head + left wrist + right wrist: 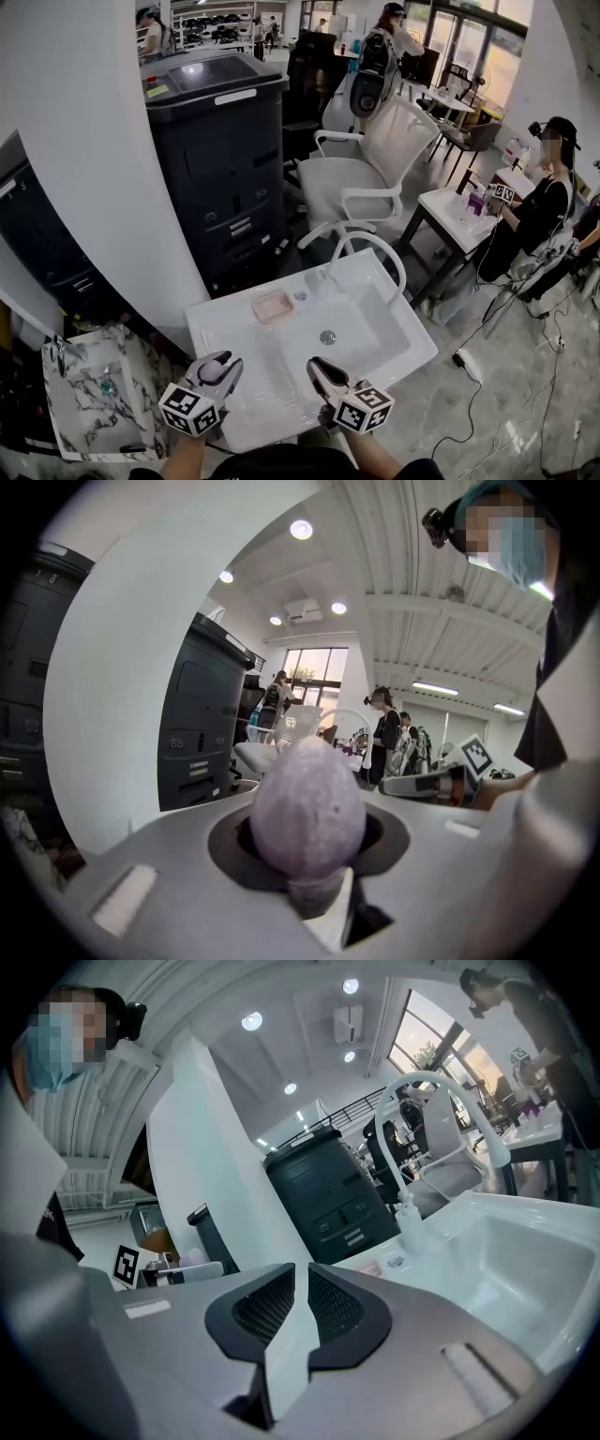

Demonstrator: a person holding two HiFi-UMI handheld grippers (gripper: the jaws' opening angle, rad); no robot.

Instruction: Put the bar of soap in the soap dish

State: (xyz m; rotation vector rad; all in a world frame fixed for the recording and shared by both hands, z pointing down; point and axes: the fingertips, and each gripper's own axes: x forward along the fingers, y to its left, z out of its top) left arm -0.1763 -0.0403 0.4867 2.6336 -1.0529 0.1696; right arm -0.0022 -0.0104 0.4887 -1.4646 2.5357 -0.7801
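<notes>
Head view: high, steeply down over white sink (403,352); left gripper (223,366), right gripper (319,366) at bottom edge. 2 gripper views: low, close behind own jaws, near level, facing the office. All 3 share the black copier (220,159).

the bar of soap (307,803) looks matt, chalky and faintly pitted, set between smooth matt grey plastic on the left hand-held gripper (223,366). the right hand-held gripper (302,1302) has the same matt grey shell, with black pads (265,1309) of fine mesh texture. the sink (220,328) and faucet (368,234) are glossy white, the soap dish (273,306) translucent pink plastic, the drain (327,337) shiny metal.
</notes>
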